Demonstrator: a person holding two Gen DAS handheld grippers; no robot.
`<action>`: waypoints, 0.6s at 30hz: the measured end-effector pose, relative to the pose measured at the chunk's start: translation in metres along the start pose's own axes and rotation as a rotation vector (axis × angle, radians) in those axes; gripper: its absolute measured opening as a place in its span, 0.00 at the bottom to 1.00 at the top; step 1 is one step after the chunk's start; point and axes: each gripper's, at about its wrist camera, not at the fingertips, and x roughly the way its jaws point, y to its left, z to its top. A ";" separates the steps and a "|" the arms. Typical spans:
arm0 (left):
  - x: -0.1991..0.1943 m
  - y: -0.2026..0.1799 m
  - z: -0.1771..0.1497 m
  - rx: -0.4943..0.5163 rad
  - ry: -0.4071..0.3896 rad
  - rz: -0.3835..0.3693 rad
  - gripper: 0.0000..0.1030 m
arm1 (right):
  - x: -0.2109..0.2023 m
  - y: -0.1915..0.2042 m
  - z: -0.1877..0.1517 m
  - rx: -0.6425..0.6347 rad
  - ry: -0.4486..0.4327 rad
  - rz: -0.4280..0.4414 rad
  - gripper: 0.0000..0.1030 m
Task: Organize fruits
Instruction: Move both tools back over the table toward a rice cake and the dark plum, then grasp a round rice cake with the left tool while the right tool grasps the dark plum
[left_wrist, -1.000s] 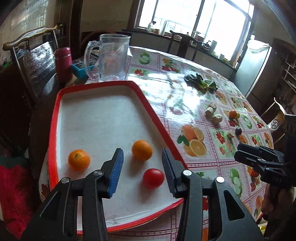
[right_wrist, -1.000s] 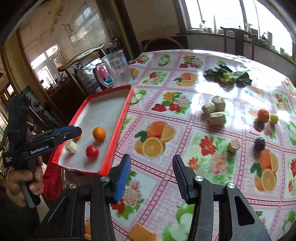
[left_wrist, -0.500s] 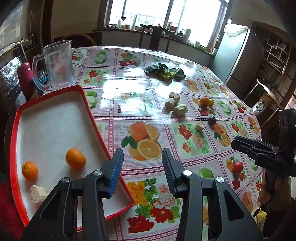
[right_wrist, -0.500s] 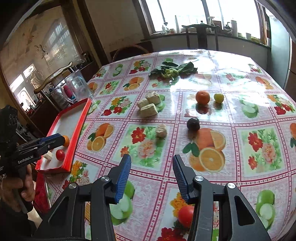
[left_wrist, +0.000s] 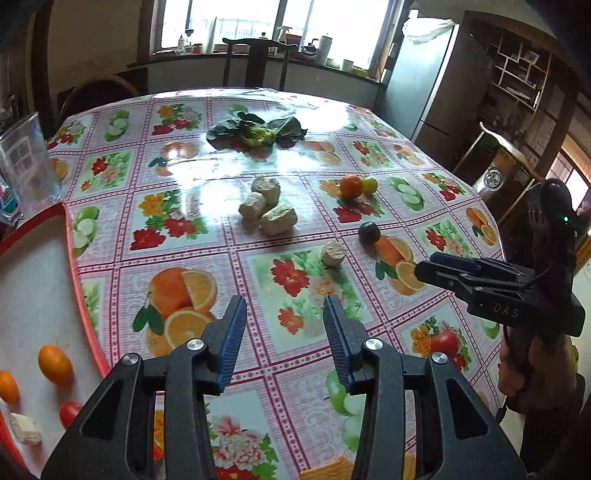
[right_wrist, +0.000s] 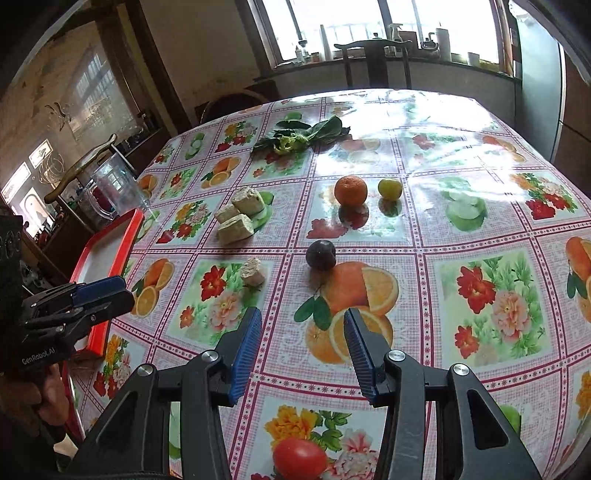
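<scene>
Two bits of readable writing first: the left tongs (right_wrist: 92, 295) have "GenRobot.AI" printed in white on the black body at the lower left of the right wrist view, and the right tongs (left_wrist: 424, 267) show "DAS" on their side at the right edge of the left wrist view.

Biggest thing is the desk (right_wrist: 461, 155), round-ish, covered in a glossy plastic cloth with a pink grid and printed squares of oranges, flowers and cucumber slices. Window glare bounces off the far half. At the left edge sits a red-rimmed tray (left_wrist: 72, 266) with a flat white liner, holding two small oranges (left_wrist: 55, 363), a red tomato and a pale chunk in the lower left corner of the left wrist view. A clear plastic jug (right_wrist: 110, 184) stands just behind it.

Fruit not on the tray yet: a bumpy orange (right_wrist: 351, 190) and a little yellow-green fruit (right_wrist: 389, 188) side by side mid-frame, and a dark purple round one (right_wrist: 320, 254) nearer. Leafy greens (right_wrist: 303, 134) lie further back, with rough beige blocks (right_wrist: 240, 214) to the left.

Both tongs are black with ribbed blue pads, tilted down over the cloth, jaws apart with nothing between them. A hand grips each handle.
</scene>
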 end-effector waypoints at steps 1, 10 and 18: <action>0.005 -0.004 0.002 0.009 0.003 -0.008 0.40 | 0.004 -0.002 0.003 0.002 0.002 0.004 0.46; 0.058 -0.028 0.018 0.054 0.061 -0.057 0.40 | 0.049 -0.011 0.025 -0.006 0.042 0.020 0.38; 0.094 -0.032 0.029 0.049 0.098 -0.082 0.40 | 0.076 -0.014 0.039 -0.025 0.071 0.035 0.25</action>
